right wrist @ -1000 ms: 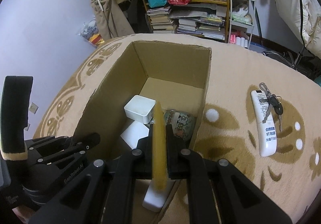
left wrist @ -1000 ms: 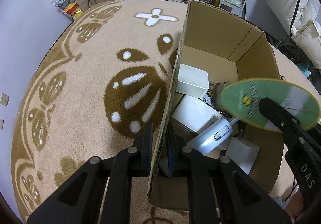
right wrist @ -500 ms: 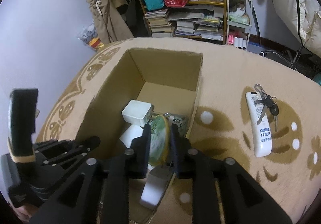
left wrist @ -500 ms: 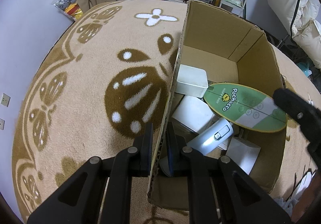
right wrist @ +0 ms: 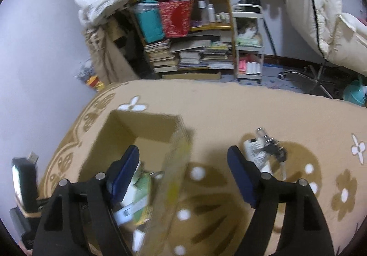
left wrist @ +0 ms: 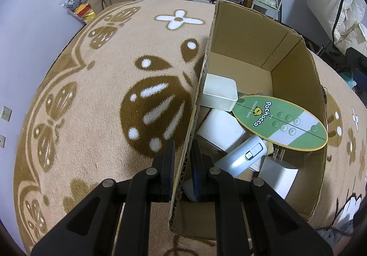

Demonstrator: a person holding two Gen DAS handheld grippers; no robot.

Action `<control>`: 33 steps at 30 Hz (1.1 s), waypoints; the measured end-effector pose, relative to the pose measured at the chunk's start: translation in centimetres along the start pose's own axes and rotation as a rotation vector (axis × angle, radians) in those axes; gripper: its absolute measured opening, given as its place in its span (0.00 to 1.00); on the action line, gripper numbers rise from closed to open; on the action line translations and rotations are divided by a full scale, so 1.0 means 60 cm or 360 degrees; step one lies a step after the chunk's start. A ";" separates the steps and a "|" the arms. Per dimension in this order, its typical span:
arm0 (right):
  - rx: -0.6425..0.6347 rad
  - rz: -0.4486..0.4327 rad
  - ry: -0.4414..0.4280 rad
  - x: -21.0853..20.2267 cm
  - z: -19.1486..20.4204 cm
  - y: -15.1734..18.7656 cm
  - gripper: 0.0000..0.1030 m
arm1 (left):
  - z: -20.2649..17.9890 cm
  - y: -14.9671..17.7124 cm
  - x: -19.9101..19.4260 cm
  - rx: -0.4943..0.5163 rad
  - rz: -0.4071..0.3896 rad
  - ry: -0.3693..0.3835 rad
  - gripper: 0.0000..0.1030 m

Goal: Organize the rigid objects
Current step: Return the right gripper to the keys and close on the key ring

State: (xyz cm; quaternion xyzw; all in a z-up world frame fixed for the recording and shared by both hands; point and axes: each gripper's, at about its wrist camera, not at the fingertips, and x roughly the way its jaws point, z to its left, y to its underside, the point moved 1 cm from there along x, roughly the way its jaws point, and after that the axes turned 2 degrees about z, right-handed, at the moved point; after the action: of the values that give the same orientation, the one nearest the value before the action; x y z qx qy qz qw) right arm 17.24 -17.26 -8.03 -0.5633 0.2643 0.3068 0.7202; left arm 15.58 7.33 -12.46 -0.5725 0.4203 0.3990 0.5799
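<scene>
Now the left tool (left wrist: pixel 182 170) is clamped on the near side wall of the open brown cardboard box (left wrist: pixel 296 77), one finger outside and one inside. Inside this box, the green oval board with the yellow rim (left wrist: pixel 281 121) lies flat on top of white rectangular boxes (left wrist: pixel 220 91) and a light grey device (left wrist: pixel 243 156). The right tool (right wrist: pixel 183 181) has its blue fingers (right wrist: pixel 125 173) wide apart and holds nothing, above the box's right wall. Right of the box, a white remote control with a bunch of keys (right wrist: pixel 263 152) lies on the beige carpet (right wrist: pixel 229 104).
</scene>
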 end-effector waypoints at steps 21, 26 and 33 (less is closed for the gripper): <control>0.0354 0.0136 0.0214 0.133 -0.214 -0.011 0.81 | 0.002 -0.003 0.001 -0.0002 -0.0003 0.0003 0.13; 0.0436 0.0210 0.0172 0.168 -0.237 0.008 0.73 | 0.003 -0.003 0.001 0.0003 -0.0008 -0.0001 0.13; 0.0535 0.0266 0.0197 0.196 -0.263 0.026 0.66 | 0.005 -0.002 0.004 0.0004 -0.0003 0.0000 0.13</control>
State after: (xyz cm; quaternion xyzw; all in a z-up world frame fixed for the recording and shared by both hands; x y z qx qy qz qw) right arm 23.44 -30.63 -21.11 -0.4290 0.4015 0.2818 0.7585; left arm 15.76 7.62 -12.68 -0.5723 0.4203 0.3979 0.5810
